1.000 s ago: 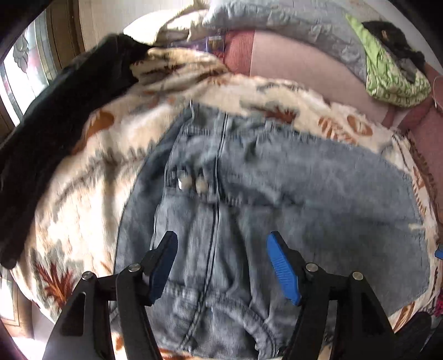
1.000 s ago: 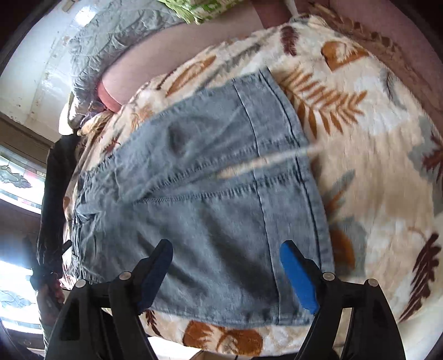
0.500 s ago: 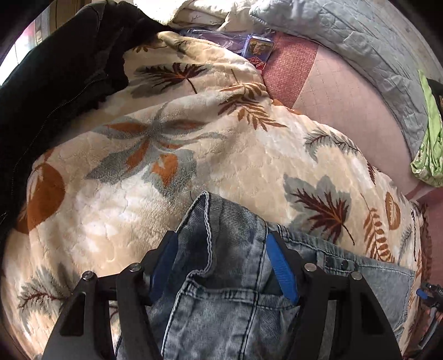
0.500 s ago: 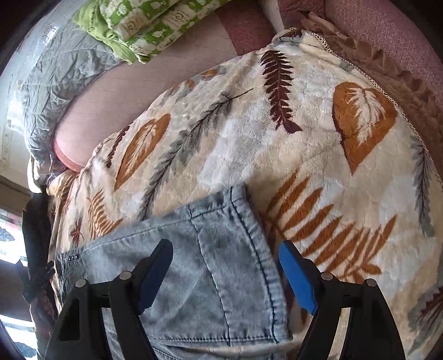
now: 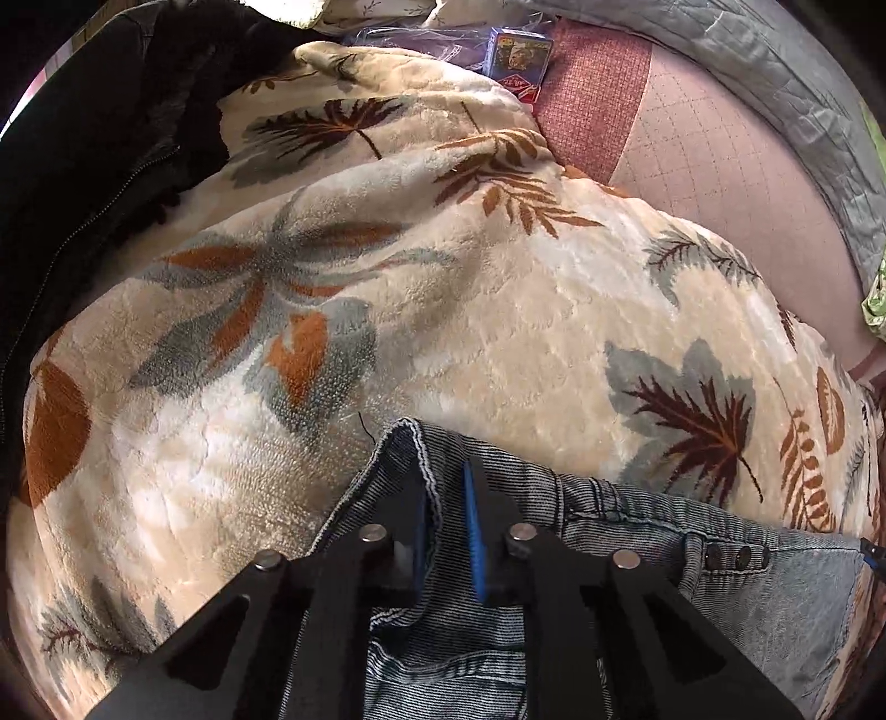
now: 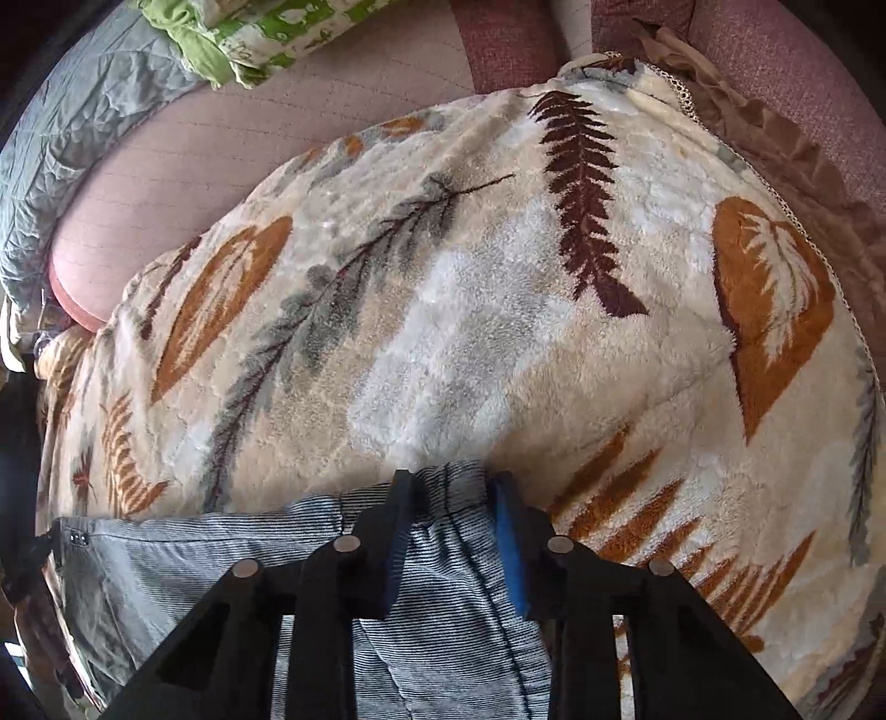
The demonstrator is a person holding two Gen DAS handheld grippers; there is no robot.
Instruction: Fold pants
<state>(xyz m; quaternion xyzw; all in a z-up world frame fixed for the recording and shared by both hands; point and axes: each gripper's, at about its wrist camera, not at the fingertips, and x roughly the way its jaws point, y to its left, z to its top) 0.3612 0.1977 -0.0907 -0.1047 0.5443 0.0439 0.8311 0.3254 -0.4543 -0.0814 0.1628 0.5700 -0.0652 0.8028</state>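
Light blue denim pants (image 5: 637, 531) lie on a cream blanket with leaf prints (image 5: 443, 310). My left gripper (image 5: 443, 487) is shut on the pants' far left corner by the waistband, with a fold of denim pinched between its blue pads. In the right wrist view my right gripper (image 6: 451, 487) is closed on the far right corner of the pants (image 6: 459, 565), the fabric edge held between its fingers. Most of the pants lie below and behind both grippers, partly hidden by them.
A black jacket (image 5: 83, 155) lies at the blanket's left edge. A small printed box (image 5: 518, 61) sits at the back. A pink sofa surface (image 5: 720, 183), a grey quilt (image 6: 83, 116) and green patterned cloth (image 6: 249, 39) lie beyond the blanket (image 6: 470, 288).
Both grippers moved forward over the pants to their far edge, then closed from wide open onto the denim corners.
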